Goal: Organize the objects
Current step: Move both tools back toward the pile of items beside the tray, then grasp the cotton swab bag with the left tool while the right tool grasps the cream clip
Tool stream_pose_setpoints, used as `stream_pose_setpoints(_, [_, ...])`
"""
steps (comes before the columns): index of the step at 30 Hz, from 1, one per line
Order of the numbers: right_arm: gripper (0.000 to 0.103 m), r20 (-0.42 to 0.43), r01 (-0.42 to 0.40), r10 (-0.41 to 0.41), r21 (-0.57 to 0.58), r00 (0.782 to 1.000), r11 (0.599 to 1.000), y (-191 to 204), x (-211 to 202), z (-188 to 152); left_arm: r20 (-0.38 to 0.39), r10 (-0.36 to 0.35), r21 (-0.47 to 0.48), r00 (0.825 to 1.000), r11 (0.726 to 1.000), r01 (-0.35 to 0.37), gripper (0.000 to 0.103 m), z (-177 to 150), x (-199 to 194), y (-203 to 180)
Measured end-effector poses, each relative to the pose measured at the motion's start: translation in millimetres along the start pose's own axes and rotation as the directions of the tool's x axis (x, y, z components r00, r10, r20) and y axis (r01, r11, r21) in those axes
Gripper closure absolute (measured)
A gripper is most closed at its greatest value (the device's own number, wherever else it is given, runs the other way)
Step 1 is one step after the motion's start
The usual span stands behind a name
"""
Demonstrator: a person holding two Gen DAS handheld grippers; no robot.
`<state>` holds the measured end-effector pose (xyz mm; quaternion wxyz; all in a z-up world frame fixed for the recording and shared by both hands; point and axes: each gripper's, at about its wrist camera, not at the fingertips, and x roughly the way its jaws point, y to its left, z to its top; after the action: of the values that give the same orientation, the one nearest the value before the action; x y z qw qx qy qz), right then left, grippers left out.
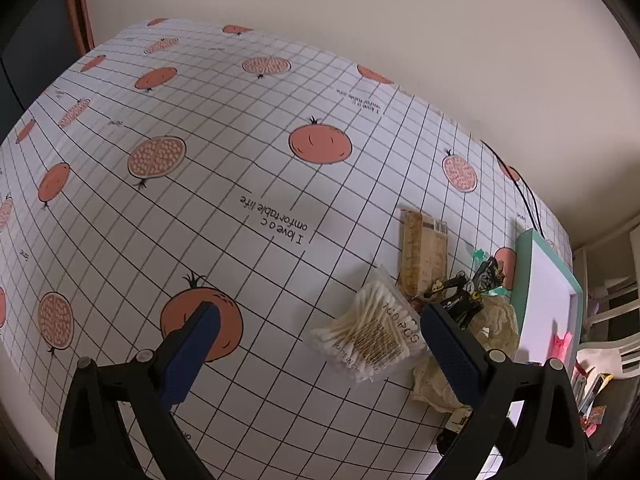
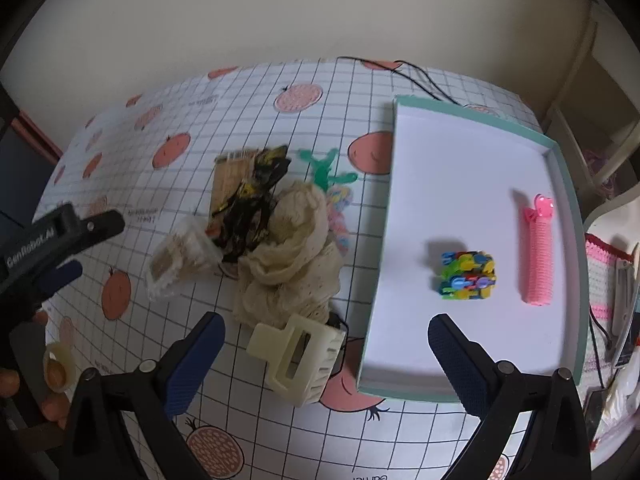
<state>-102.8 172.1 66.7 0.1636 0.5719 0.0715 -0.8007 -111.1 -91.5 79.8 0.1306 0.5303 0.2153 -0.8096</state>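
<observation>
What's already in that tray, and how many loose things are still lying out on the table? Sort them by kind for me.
In the tray:
Pink hair roller: 1
Colourful cube: 1

On the table:
Cream hair claw: 1
Cream cloth: 1
Black and yellow wrapper: 1
Cotton swab pack: 1
Brown box: 1
Green plastic piece: 1

Total: 8

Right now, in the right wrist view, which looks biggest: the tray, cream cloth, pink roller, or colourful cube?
1. Tray
2. Cream cloth
3. Pink roller
4. Colourful cube

Roller and cube look close in size.

Left gripper point(image 1: 320, 328) and right gripper point(image 2: 326, 334) both empty, jaws spread wide, angled downward.
</observation>
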Motion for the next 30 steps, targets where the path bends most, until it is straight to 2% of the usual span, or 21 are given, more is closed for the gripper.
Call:
stream_pose_setpoints(16, [0.003, -0.081, 0.018, -0.023, -0.065, 0.996, 0.998, 11, 24, -9, -0.091, -0.025, 0.035, 0.996, 0.999, 0.028, 0.003, -5, 38, -16])
stream_pose_setpoints(25, [0.020, -0.096, 0.013, -0.021, -0.080, 0.995, 0.997, 13, 29, -10, -0.130, -0.032, 0.047, 0.991, 0.998, 0.039, 0.003, -7, 56, -23])
stream_pose_setpoints(28, [0.027, -0.099, 0.007, -0.015, -0.083, 0.995, 0.997, 14, 30, -7, -0.137, -0.035, 0.051, 0.990, 0.998, 0.042, 0.003, -9, 58, -25])
stream_pose_setpoints(30, [0.037, -0.101, 0.004, -0.013, -0.085, 0.995, 0.996, 14, 31, -8, -0.143, -0.036, 0.058, 0.989, 0.997, 0.045, 0.003, -10, 61, -28])
